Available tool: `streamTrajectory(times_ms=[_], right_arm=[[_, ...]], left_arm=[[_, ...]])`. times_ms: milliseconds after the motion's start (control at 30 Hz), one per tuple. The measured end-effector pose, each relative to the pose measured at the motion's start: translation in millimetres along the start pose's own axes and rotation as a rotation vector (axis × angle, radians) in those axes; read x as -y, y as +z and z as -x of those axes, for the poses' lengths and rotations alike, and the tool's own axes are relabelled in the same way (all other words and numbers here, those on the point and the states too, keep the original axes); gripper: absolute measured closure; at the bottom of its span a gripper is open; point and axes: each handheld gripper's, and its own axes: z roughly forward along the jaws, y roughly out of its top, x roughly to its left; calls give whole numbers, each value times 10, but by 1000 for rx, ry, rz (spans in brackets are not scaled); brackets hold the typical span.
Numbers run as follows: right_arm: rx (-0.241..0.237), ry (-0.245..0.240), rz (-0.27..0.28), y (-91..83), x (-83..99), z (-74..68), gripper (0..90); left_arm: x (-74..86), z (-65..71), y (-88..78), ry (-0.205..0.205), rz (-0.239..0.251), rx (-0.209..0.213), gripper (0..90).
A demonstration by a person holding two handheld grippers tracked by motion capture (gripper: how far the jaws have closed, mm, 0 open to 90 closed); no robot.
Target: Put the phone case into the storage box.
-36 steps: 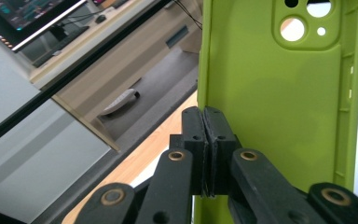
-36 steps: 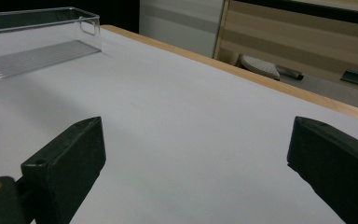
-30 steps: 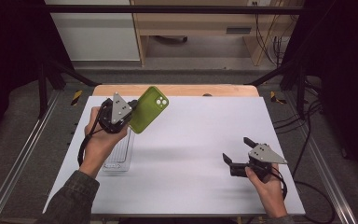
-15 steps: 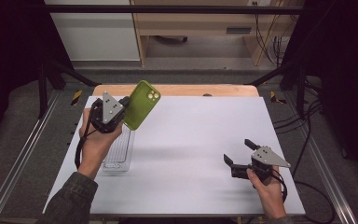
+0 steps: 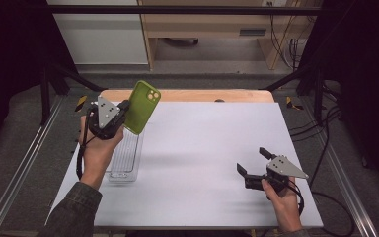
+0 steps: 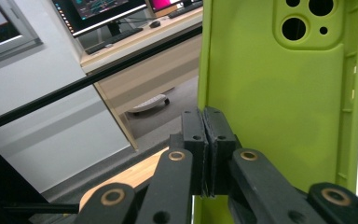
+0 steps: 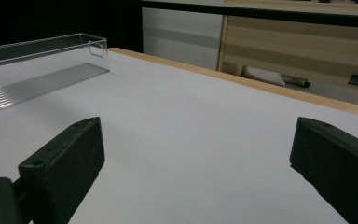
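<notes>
Green phone case pinched by one edge above the clear tray, with room to slip.

I had the white table [image 5: 197,163] almost bare, the clear plastic tray [image 5: 123,160] lying near its left side, and the green phone case [image 5: 142,106] raised in the air over the tray's far end, tilted, camera cut-outs uppermost. My left gripper [image 6: 207,140] was pressed together on the case's side wall alone, so I judged the soft rim could flex, pivot in the pads or slide free, and the case could drop onto the tray's wall or the table instead of inside. My right gripper [image 5: 252,163] sat spread and empty low over the table's right side, well apart, too far to steady anything.
</notes>
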Motion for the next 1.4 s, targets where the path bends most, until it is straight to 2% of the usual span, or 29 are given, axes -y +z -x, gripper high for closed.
streamTrajectory(times_ms=[500,767,1033,1400], right_arm=[[-10,6,2,-3,24,-12,31],[-21,12,2,-6,46,-21,31],[-23,15,4,-7,52,-25,31],[-20,19,6,-12,58,-19,31]], left_arm=[[71,-83,28,-30,-13,-67,876],[81,-114,43,-54,-1,-93,876],[94,-117,79,-63,-3,-101,876],[120,-129,133,-96,8,-118,877]])
